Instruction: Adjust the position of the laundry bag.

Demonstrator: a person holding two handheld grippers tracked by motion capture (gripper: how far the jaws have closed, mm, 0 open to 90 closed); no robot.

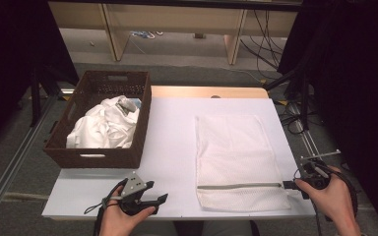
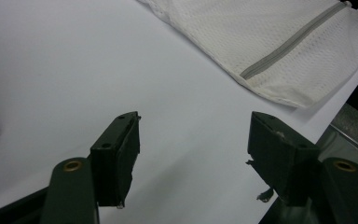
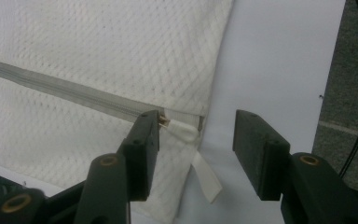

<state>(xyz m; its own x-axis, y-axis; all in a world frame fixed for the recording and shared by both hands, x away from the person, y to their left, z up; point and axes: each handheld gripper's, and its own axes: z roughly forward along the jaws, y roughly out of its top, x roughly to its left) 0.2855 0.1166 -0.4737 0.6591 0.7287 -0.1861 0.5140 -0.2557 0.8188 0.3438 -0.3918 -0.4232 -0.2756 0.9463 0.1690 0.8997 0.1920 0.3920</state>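
Right gripper (image 3: pixel 193 140): jaws stand wide apart and hold nothing; in the high view it sits at the table's near right edge, in the person's right hand (image 1: pixel 330 196).
Zipper pull (image 3: pixel 179 129): a small white tab at the end of the zipper, lying between the right gripper's jaws, close against the left one; whether it touches that jaw is hard to tell from this angle.
Zipper (image 1: pixel 238 186): a grey line running across the bag near its front edge, ending at the bag's right side just beside the right gripper.
Mesh bag (image 1: pixel 236 157): white, flat on the right half of the table, its right edge next to the right gripper; a white strap (image 3: pixel 207 179) hangs off that corner onto the table.
Left gripper (image 2: pixel 193 147): jaws wide apart, empty, over bare table; held by the left hand (image 1: pixel 125 216) at the near left, well apart from the mesh bag.
Table (image 1: pixel 170 142): white top, wooden strip at the far edge.
Basket (image 1: pixel 101 157): dark woven, at the table's far left, with crumpled white cloth (image 1: pixel 103 125) inside.
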